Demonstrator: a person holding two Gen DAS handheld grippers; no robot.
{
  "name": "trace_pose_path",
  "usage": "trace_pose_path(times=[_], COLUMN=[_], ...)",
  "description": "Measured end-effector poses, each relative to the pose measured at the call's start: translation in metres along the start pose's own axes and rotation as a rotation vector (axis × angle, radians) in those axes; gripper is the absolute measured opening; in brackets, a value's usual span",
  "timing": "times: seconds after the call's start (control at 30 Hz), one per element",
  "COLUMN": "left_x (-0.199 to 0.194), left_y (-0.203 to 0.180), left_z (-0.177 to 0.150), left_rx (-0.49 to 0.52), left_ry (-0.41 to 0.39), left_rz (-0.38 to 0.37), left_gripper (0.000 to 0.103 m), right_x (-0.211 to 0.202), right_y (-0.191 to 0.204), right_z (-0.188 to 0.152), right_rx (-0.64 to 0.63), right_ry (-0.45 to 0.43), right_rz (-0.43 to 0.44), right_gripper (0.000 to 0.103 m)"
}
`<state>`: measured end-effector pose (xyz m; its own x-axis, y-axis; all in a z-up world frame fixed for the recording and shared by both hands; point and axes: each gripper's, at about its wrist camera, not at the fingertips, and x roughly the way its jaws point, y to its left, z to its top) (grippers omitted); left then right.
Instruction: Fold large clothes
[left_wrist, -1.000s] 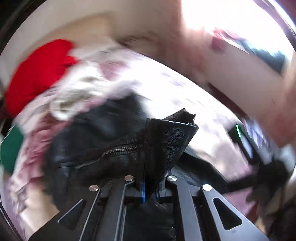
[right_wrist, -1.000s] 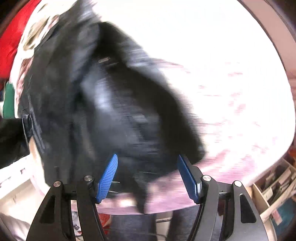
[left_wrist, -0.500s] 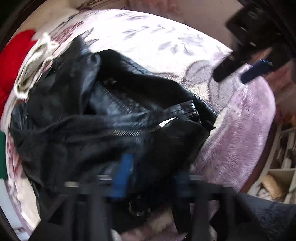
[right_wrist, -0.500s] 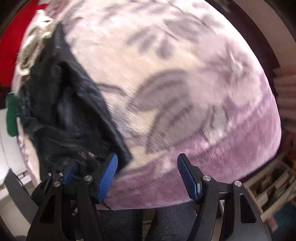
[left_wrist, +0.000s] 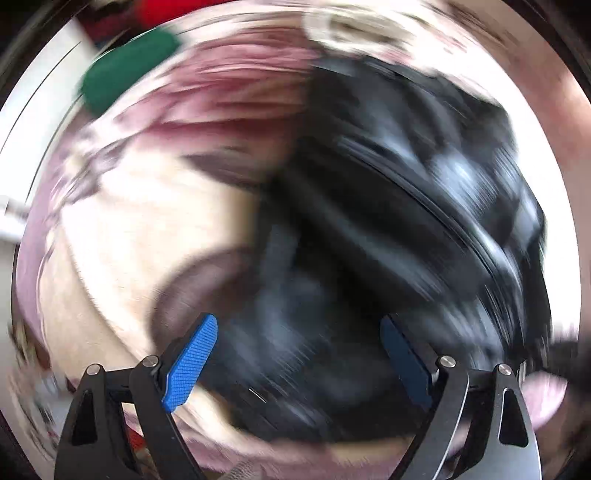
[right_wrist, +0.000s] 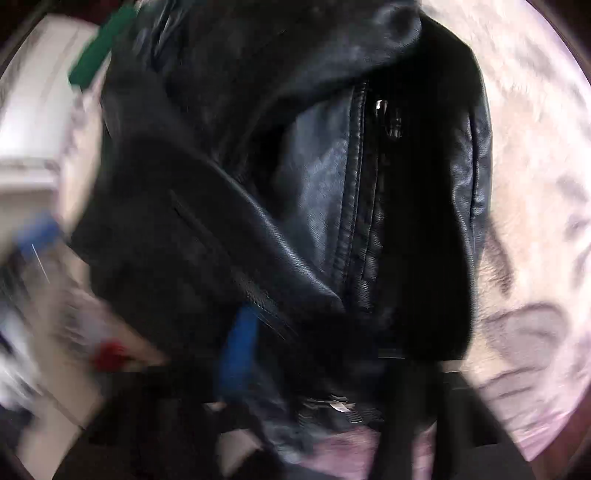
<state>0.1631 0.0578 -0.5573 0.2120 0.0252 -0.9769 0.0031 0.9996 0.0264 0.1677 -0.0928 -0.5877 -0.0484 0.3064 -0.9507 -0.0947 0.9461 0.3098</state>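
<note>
black leather jacket (right_wrist: 321, 192) lies bunched on the pale purple floral blanket (right_wrist: 535, 229), its zip facing my right camera. my left gripper (left_wrist: 299, 354) hangs spread wide over the jacket (left_wrist: 406, 206), nothing between its blue pads (left_wrist: 190, 363). my right gripper (right_wrist: 314, 369) is smeared; i cannot tell its grip. a green cloth (left_wrist: 125, 70) sits beyond.

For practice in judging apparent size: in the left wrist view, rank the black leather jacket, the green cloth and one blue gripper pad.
1. Black leather jacket, largest by far.
2. Green cloth.
3. Blue gripper pad, though its nearness to the camera enlarges it.
</note>
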Motion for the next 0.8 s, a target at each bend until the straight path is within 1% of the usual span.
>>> trace_pose_path(times=[0.03, 0.07, 0.1, 0.17, 0.2, 0.23, 0.27, 0.3, 0.33, 0.37, 0.4, 0.47, 0.5, 0.53, 0.57, 0.6, 0.63, 0.67, 0.7, 0.73, 0.77, 0.8], left_x=[0.003, 0.008, 0.012, 0.024, 0.031, 0.045, 0.061, 0.072, 0.086, 0.099, 0.104, 0.111, 0.111, 0.111, 0.110, 0.108, 0.106, 0.104, 0.101, 0.100, 0.098, 0.096], left_y=[0.014, 0.028, 0.034, 0.048, 0.052, 0.055, 0.055, 0.055, 0.052, 0.048, 0.043, 0.036, 0.033, 0.033, 0.035, 0.039, 0.043, 0.046, 0.053, 0.058, 0.062, 0.068], left_z=[0.011, 0.026, 0.040, 0.066, 0.075, 0.087, 0.098, 0.104, 0.110, 0.115, 0.117, 0.120, 0.119, 0.118, 0.117, 0.114, 0.113, 0.111, 0.109, 0.108, 0.107, 0.105], left_rx=[-0.044, -0.093, -0.120, -0.179, -0.195, -0.206, -0.218, -0.220, -0.213, -0.199, -0.179, -0.139, -0.129, -0.132, -0.140, -0.154, -0.169, -0.181, -0.207, -0.222, -0.237, -0.255], left_ry=[-0.013, -0.033, -0.045, -0.071, -0.071, -0.051, -0.021, -0.003, 0.020, 0.037, 0.039, 0.012, -0.002, -0.012, -0.020, -0.028, -0.035, -0.041, -0.052, -0.060, -0.068, -0.074], left_rz=[0.001, 0.002, 0.006, -0.008, -0.021, -0.051, -0.083, -0.120, -0.151, -0.164, -0.168, -0.140, -0.134, -0.136, -0.148, -0.162, -0.166, -0.166, -0.176, -0.178, -0.174, -0.178], left_gripper=[0.090, 0.090, 0.090, 0.090, 0.090, 0.090, 0.090, 0.090, 0.089, 0.087, 0.082, 0.082, 0.082, 0.082, 0.082, 0.082, 0.082, 0.082, 0.082, 0.082, 0.082, 0.082], right_x=[-0.002, -0.005, -0.009, -0.018, -0.027, -0.042, -0.052, -0.073, -0.086, -0.102, -0.104, -0.118, -0.119, -0.121, -0.111, -0.115, -0.104, -0.095, -0.081, -0.073, -0.062, -0.048], right_y=[-0.011, -0.028, -0.049, -0.059, -0.063, -0.068, -0.069, -0.073, -0.074, -0.070, -0.058, -0.052, -0.043, -0.043, -0.022, 0.001, 0.018, 0.039, 0.060, 0.071, 0.083, 0.103], right_z=[-0.012, -0.028, -0.047, -0.061, -0.066, -0.073, -0.073, -0.074, -0.068, -0.061, -0.042, -0.021, 0.001, 0.009, 0.028, 0.050, 0.075, 0.105, 0.125, 0.134, 0.158, 0.181], right_rx=[0.045, 0.117, 0.210, 0.264, 0.298, 0.339, 0.354, 0.387, 0.405, 0.413, 0.409, 0.372, 0.337, 0.313, 0.286, 0.227, 0.182, 0.134, 0.063, 0.034, 0.009, -0.019], right_ry=[-0.006, -0.003, 0.007, 0.019, 0.030, 0.023, 0.006, -0.047, -0.083, -0.122, -0.135, -0.153, -0.156, -0.160, -0.163, -0.151, -0.146, -0.140, -0.116, -0.091, -0.050, 0.017], right_rz=[0.001, 0.012, 0.031, 0.065, 0.087, 0.114, 0.133, 0.180, 0.218, 0.275, 0.302, 0.340, 0.355, 0.355, 0.356, 0.347, 0.330, 0.308, 0.279, 0.268, 0.257, 0.235], right_gripper=[0.009, 0.008, 0.009, 0.011, 0.015, 0.018, 0.023, 0.028, 0.039, 0.044, 0.044, 0.047, 0.050, 0.059, 0.067, 0.069, 0.072, 0.077, 0.080, 0.081, 0.081, 0.080])
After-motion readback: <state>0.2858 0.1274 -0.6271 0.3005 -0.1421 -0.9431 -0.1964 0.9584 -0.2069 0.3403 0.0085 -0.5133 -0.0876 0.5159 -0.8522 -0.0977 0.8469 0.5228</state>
